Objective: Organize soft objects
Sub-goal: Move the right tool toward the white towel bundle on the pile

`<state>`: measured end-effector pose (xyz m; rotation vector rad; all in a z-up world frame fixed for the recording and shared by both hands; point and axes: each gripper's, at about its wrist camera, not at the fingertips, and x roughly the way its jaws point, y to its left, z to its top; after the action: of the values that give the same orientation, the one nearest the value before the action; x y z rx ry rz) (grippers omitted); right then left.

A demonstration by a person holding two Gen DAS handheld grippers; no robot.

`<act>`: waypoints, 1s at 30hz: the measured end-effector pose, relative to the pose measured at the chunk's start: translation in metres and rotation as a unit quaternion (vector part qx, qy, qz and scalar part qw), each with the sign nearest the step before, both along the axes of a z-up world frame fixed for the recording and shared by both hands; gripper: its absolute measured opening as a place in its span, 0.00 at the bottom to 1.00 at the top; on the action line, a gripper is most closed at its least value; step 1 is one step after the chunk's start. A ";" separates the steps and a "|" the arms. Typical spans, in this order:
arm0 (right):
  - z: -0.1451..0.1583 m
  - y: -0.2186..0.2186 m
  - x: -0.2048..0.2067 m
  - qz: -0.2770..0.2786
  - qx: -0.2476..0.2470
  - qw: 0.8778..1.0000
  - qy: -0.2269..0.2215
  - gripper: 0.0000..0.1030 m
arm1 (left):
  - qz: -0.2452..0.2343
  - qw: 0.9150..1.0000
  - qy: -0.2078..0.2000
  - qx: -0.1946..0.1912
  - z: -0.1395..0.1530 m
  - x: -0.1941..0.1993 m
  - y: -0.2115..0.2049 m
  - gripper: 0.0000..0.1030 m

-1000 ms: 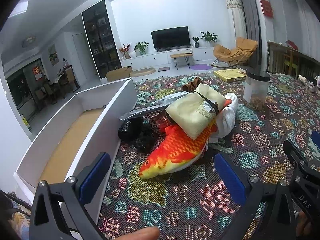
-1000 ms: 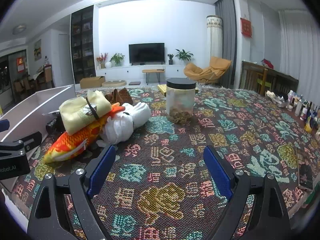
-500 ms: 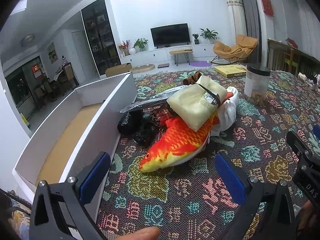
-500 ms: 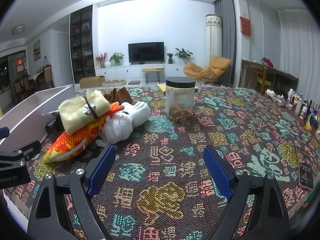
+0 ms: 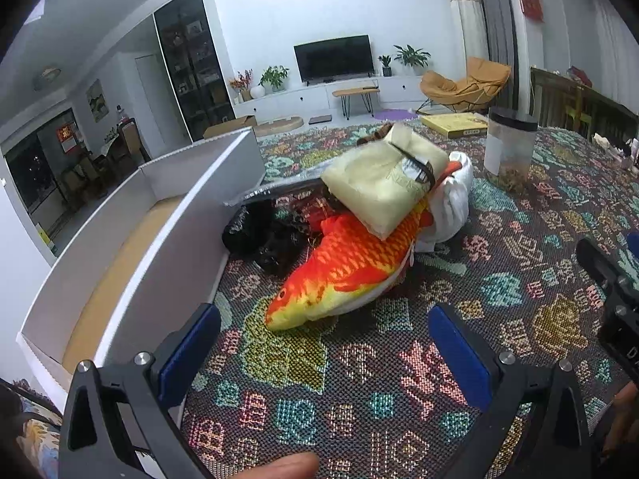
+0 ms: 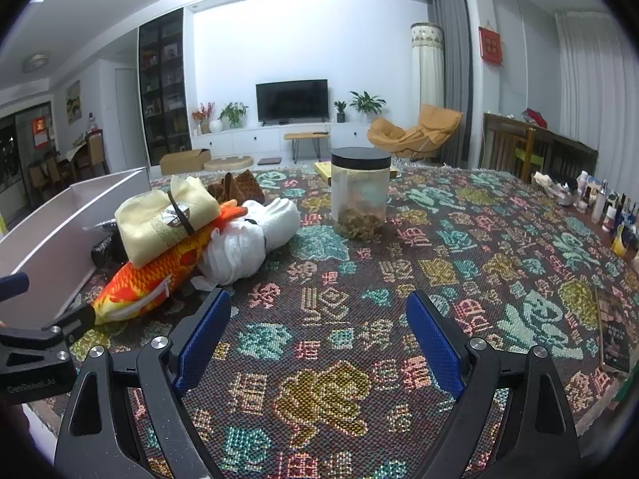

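Almost nothing moved since earlier frame: left gripper (image 5: 323, 343) only drifted slightly. Both fingers spread, pinching nothing; right gripper (image 6: 319, 331) idle. Soft pile with fish plush (image 5: 343, 275) lies ahead of left fingers; white box (image 5: 167, 231) beside holds nothing visible. Sorting not started.

Living room. Far white wall (image 6: 303, 40) with a black television (image 6: 292, 99) above a low white cabinet (image 6: 255, 137), flanked by potted plants (image 6: 366, 103). Far left: dark glass-fronted shelving (image 6: 161, 84). Far right: orange lounge chair (image 6: 415, 131), grey curtain (image 6: 453, 72). Near: patterned woven cloth (image 6: 359, 319).
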<state>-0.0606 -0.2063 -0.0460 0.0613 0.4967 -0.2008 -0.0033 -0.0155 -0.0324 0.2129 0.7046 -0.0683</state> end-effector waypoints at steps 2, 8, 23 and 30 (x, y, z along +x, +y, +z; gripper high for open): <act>0.000 0.000 0.000 0.000 0.001 1.000 0.001 0.89 | 0.001 1.000 0.010 0.001 -0.007 0.003 0.001 1.00; -0.001 -0.001 0.001 0.000 0.002 1.000 0.001 0.89 | 0.002 0.999 0.041 0.010 -0.037 0.017 0.000 1.00; -0.005 -0.003 0.004 -0.004 0.006 1.000 0.010 0.89 | -0.007 0.996 0.084 -0.018 -0.082 0.034 0.005 1.00; -0.008 -0.005 0.006 -0.003 0.010 1.000 0.022 0.89 | -0.012 0.992 0.108 -0.071 -0.090 0.041 0.024 1.00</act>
<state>-0.0543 -0.2111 -0.0535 0.0780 0.5416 -0.2044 0.0380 0.0083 -0.1225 0.0771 0.9093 -0.1655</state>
